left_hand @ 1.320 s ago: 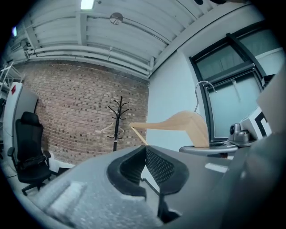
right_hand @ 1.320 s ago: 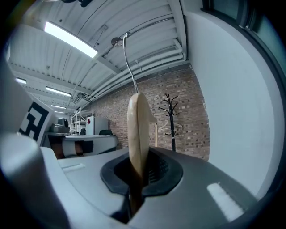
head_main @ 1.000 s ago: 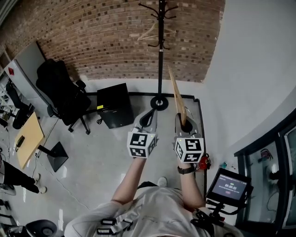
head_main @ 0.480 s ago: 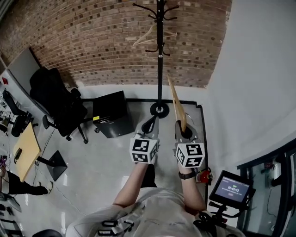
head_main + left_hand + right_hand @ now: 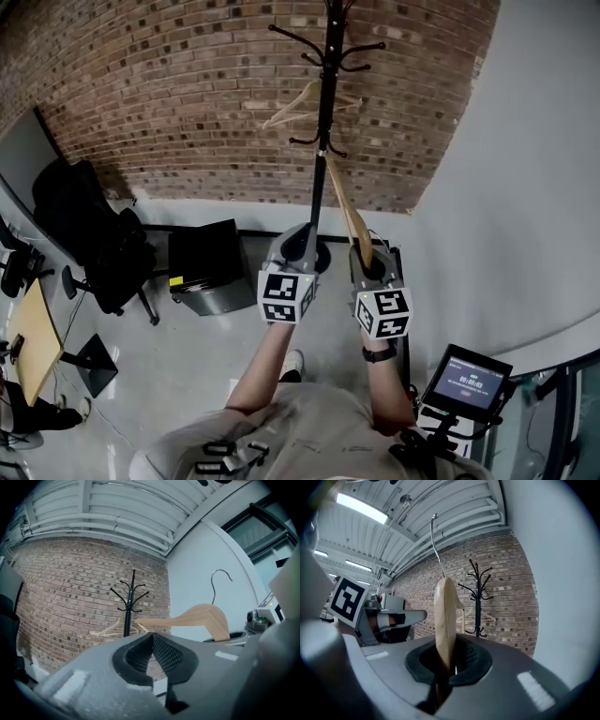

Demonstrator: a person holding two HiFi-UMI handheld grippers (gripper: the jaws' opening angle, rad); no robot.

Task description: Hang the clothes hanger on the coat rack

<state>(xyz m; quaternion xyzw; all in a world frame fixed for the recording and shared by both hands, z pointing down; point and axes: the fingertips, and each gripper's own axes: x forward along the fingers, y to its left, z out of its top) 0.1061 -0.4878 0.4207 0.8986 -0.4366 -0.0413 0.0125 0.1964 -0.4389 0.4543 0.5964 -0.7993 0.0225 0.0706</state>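
Coat rack [image 5: 324,141] nearer now; right tongs [image 5: 447,663] clamp hanger [image 5: 445,616] upright, hook topmost.

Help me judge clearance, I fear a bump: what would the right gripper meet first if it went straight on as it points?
The right gripper, with its hanger, would likely meet the coat rack, just right of its line; missing that, the brick wall behind. Depth is unclear.

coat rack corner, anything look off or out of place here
Nothing stands out. The coat rack stands upright by the brick wall, with one pale hanger hanging on it. The right gripper is shut on a wooden hanger, hook up, not yet on the rack.
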